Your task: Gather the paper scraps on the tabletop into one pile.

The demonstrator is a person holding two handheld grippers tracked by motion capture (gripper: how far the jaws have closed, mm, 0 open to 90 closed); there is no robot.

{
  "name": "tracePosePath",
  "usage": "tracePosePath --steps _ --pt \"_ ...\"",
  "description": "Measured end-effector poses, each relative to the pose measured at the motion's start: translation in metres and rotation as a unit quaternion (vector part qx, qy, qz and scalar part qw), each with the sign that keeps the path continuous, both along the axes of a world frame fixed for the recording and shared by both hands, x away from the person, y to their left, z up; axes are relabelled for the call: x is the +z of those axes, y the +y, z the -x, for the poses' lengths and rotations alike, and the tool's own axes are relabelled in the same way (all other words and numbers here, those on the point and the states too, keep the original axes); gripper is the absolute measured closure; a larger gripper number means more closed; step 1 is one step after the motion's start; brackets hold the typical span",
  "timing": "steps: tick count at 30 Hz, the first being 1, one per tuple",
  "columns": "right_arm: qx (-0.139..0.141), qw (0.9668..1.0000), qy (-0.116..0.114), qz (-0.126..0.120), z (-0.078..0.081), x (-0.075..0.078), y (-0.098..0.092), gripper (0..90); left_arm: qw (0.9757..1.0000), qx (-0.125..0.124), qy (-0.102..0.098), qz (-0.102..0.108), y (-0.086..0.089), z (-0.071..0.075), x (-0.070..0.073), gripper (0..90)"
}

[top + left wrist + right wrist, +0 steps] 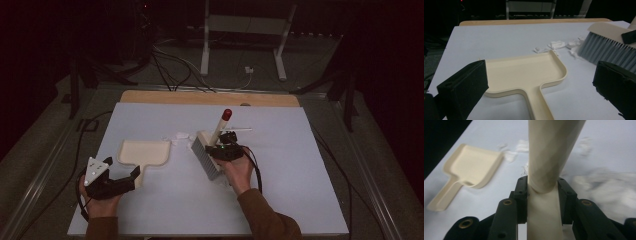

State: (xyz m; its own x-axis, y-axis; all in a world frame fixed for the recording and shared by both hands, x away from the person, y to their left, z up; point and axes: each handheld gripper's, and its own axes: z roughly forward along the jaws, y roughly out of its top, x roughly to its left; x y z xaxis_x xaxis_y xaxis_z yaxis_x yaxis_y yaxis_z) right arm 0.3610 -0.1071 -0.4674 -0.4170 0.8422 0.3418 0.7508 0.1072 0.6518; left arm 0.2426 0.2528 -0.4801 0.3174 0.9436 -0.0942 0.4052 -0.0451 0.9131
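High view has the right gripper (pixel 223 146) clamped on the cream handle of the brush (pixel 207 152), bristles down on the white table (pixel 280 200) just right of the paper scraps (pixel 179 136), while the left gripper (pixel 120 176) rests with jaws spread wide on either side of the dustpan (pixel 144 152) handle, not pressing it. Sweeping looks to be just starting: the scraps lie loose between the bristles and the pan's open lip, none inside. Next move likely needs the left jaws to close on the pan handle to steady it, then a low brush stroke pushing scraps toward the lip.
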Motion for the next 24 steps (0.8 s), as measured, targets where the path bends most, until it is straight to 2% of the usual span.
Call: tracePosePath --steps 5,7,10,13,15,17,24 --pt "-0.027 0.9996 -0.003 0.004 0.002 0.004 -0.019 67.4 1.0000 0.001 0.001 0.000 0.000 0.000 -0.001 0.6" --pt "-0.022 0.9997 -0.010 -0.004 0.007 0.009 -0.023 67.3 1.0000 0.001 0.001 0.000 -0.001 -0.001 -0.001 0.6" --pt "-0.012 0.9994 -0.033 -0.009 0.014 0.019 -0.022 67.3 1.0000 0.000 0.002 -0.001 -0.001 -0.001 -0.001 0.6" --pt "-0.006 0.9986 -0.053 -0.006 0.014 0.025 -0.017 67.3 1.0000 0.000 0.001 0.000 -0.001 0.000 0.000 0.6" --pt "-0.008 0.9986 -0.049 -0.017 0.011 0.025 -0.013 67.3 1.0000 0.001 0.001 0.002 0.000 0.000 0.000 0.6" --pt "0.001 0.9979 -0.055 -0.034 0.008 0.024 -0.007 67.3 1.0000 0.001 0.002 0.003 0.000 0.000 0.000 0.6" --pt "0.018 0.9981 -0.050 -0.032 0.000 0.018 0.028 67.3 1.0000 -0.002 0.004 0.000 0.000 -0.001 -0.001 0.7"
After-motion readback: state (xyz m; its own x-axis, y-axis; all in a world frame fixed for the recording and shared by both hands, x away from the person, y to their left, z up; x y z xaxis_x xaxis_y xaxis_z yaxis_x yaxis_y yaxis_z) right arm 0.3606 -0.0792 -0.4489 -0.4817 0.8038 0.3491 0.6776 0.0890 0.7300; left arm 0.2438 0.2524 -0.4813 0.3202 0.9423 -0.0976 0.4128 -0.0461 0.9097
